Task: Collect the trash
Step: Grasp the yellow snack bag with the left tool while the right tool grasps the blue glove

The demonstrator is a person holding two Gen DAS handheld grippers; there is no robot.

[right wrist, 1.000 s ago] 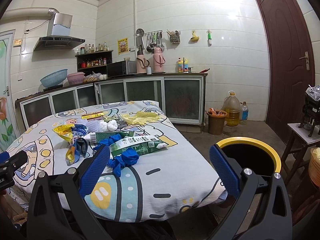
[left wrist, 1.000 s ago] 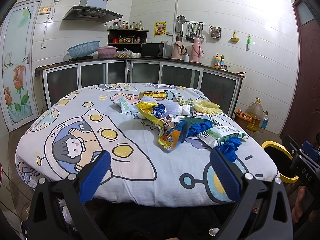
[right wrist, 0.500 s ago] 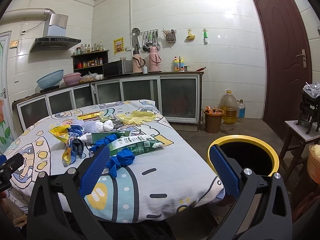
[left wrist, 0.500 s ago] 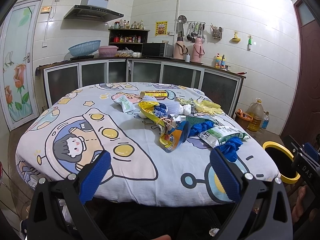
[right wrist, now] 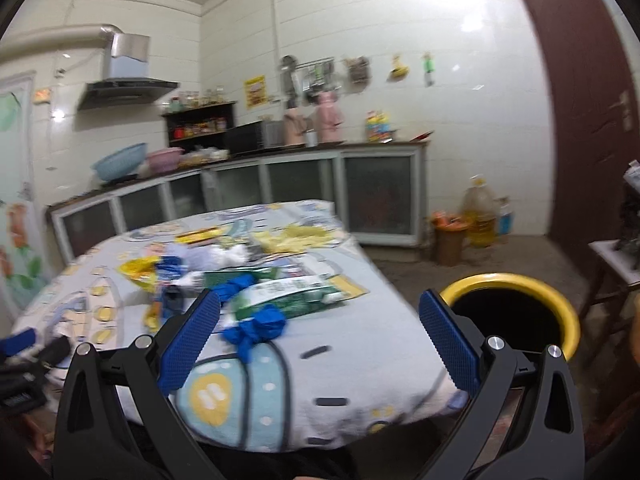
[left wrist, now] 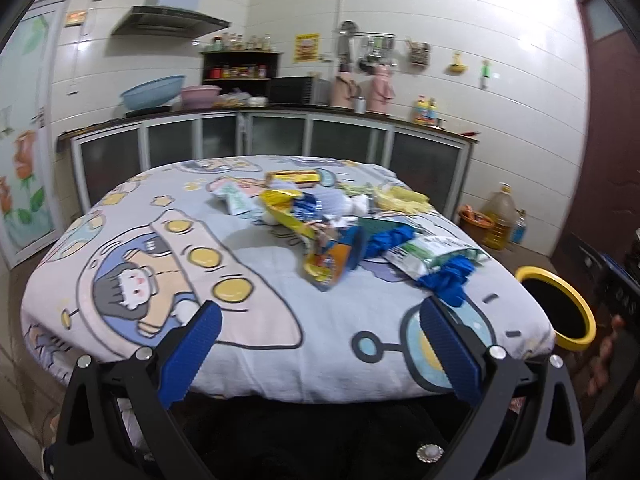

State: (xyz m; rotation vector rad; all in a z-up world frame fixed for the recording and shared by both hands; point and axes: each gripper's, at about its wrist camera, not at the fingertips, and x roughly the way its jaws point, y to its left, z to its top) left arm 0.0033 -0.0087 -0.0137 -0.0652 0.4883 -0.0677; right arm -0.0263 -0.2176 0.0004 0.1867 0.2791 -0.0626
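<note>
Trash lies in a pile on a round table with a cartoon cloth [left wrist: 256, 304]: an orange and yellow snack wrapper [left wrist: 326, 258], a green and white packet [left wrist: 430, 254], a crumpled blue glove [left wrist: 450, 282], yellow gloves [left wrist: 400, 200]. A black bin with a yellow rim [left wrist: 560, 308] stands right of the table. My left gripper [left wrist: 320, 332] is open and empty at the table's near edge. My right gripper [right wrist: 320, 332] is open and empty, near the blue glove [right wrist: 256, 328], the packet [right wrist: 292, 296] and the bin [right wrist: 512, 316].
Kitchen cabinets [left wrist: 280, 140] run along the back walls with basins, thermoses and a microwave. An oil jug [left wrist: 500, 220] and a small basket stand on the floor at the back right. A brown door [right wrist: 592, 120] and a small stool [right wrist: 612, 256] are at the right.
Both grippers have moved closer to the table and stay open. The right view has swung a little to the left and is blurred with motion.
</note>
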